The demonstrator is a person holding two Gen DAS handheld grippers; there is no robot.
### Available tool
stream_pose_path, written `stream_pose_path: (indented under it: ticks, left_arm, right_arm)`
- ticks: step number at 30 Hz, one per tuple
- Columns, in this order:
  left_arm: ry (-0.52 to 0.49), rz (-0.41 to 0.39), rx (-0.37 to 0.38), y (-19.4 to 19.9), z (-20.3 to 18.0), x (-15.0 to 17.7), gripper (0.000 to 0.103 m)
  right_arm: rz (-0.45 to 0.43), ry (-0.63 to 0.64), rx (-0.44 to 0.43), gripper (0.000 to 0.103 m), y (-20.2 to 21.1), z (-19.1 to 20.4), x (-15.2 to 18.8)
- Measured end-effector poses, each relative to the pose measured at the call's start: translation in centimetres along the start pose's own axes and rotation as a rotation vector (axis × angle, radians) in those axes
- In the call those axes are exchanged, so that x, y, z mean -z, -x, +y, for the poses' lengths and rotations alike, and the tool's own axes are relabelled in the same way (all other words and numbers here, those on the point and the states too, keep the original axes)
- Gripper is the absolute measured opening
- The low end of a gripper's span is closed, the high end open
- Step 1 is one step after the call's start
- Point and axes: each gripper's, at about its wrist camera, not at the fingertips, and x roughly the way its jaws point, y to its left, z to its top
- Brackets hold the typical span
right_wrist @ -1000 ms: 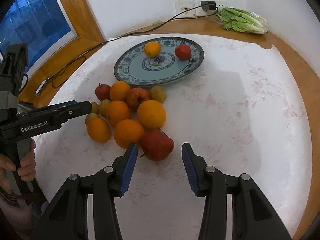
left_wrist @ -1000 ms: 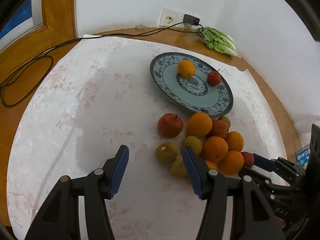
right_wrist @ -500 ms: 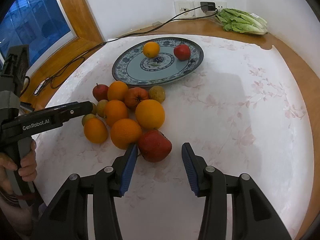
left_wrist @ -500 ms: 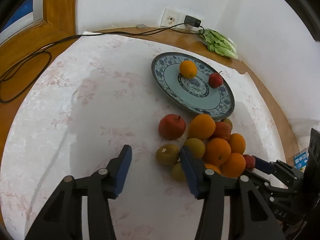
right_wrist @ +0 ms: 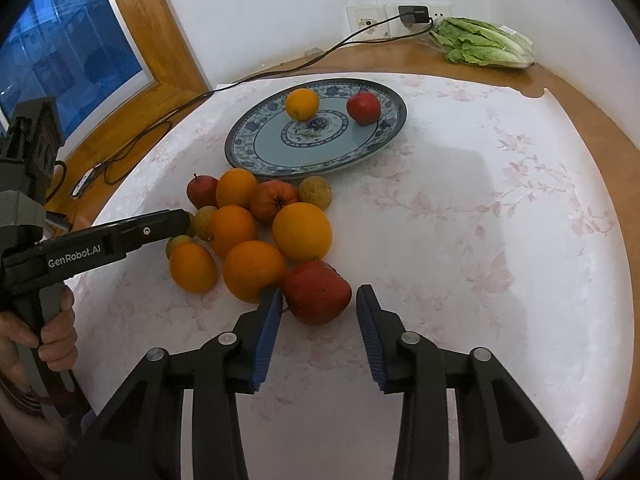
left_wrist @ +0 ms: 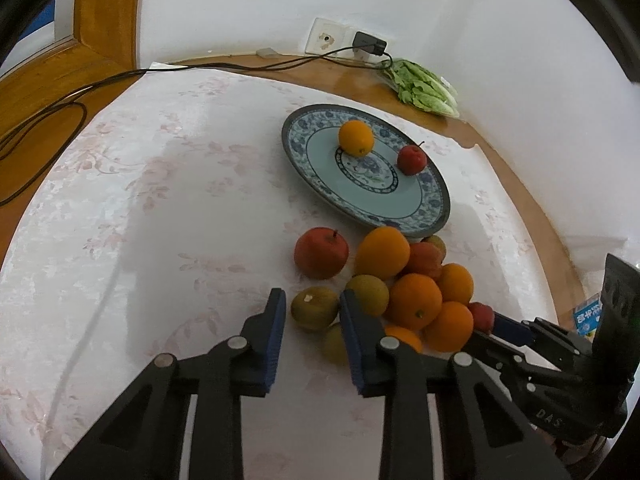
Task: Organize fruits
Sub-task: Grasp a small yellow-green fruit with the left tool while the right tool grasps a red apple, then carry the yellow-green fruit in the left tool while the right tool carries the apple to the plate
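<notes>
Bracketing: my left gripper [left_wrist: 312, 316] has its jaws parted around a greenish-brown fruit [left_wrist: 314, 307], the blue pads near its sides; I cannot tell whether they touch.
Right gripper [right_wrist: 318, 308]: my jaws stand wide around a red apple [right_wrist: 318, 298] at the near edge of the pile; the left pad is just beside it, the right pad apart from it.
Pile [right_wrist: 256, 232]: oranges, apples and greenish fruits bunched on the tablecloth [right_wrist: 480, 220], just in front of the plate.
Plate [right_wrist: 256, 148]: blue-patterned, carrying one orange [right_wrist: 302, 104] and one small red apple [right_wrist: 363, 108], apart from each other.
Beyond: lettuce [right_wrist: 484, 42] by the wall, a plugged-in charger [right_wrist: 414, 14], its cable running left.
</notes>
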Motion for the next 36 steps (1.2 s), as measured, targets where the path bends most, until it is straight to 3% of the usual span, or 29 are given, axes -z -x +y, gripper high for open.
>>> stream_pose_path:
  ticks: [36]
  left_arm:
    - [-0.009, -0.06, 0.009, 2.4, -0.5, -0.5, 0.026]
  right_arm:
    - [-0.056, -0.028, -0.004, 0.034, 1.7, -0.5, -0.5]
